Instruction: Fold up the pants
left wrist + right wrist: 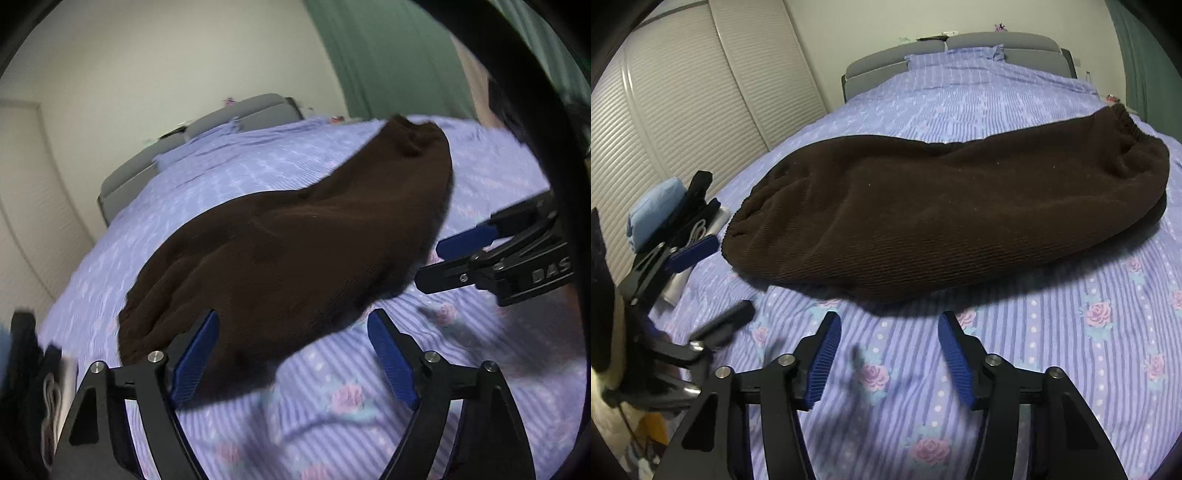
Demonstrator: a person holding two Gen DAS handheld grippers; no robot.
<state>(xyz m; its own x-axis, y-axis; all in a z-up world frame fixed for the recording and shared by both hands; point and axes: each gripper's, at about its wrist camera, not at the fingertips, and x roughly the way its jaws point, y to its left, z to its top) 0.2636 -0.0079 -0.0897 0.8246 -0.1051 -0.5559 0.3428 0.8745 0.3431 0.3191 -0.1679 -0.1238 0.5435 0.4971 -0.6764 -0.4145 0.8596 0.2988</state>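
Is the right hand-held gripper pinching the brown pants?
No, the right hand-held gripper is open over the bedspread, short of the brown pants.

Both wrist cams sit low over the bedspread (1052, 332), facing the headboard (960, 48). Left view tilted, somewhat blurred. Shared: brown pants (295, 251) (942, 214) close ahead.

Brown pants (942, 206) lie folded lengthwise across a bed (1052, 332) with a lilac rose-print cover, waistband toward 2 o'clock. The right tool (888, 354) hovers at 6 o'clock, jaws apart, just short of the pants' near edge. The left tool (701, 280) enters at 9 o'clock, jaws apart, beside stacked clothes (657, 210).
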